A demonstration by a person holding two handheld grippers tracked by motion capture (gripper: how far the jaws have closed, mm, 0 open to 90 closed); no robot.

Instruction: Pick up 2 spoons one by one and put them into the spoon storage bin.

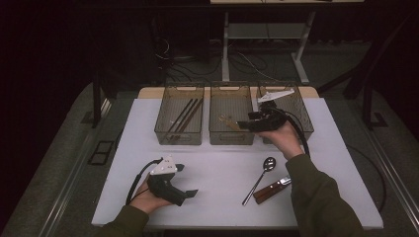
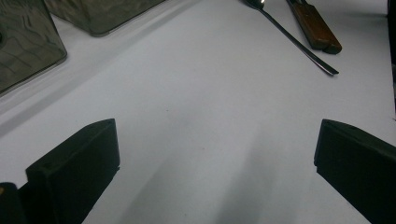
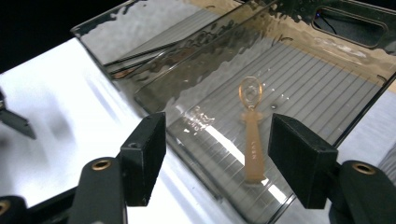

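Note:
A small tan spoon lies flat on the floor of the middle smoky bin. My right gripper hovers above that bin's near end, open, with nothing between its pads. In the high view the right gripper sits over the gap between the middle and right bins. My left gripper rests low at the table's front left, open and empty, as the left gripper view confirms. A metal spoon and a wooden-handled knife lie on the white table at the front right.
Three smoky plastic bins stand in a row at the back. The left bin holds dark chopsticks. The right bin is partly hidden by my right hand. Cables trail from both grippers. The metal spoon's handle lies ahead of the left gripper.

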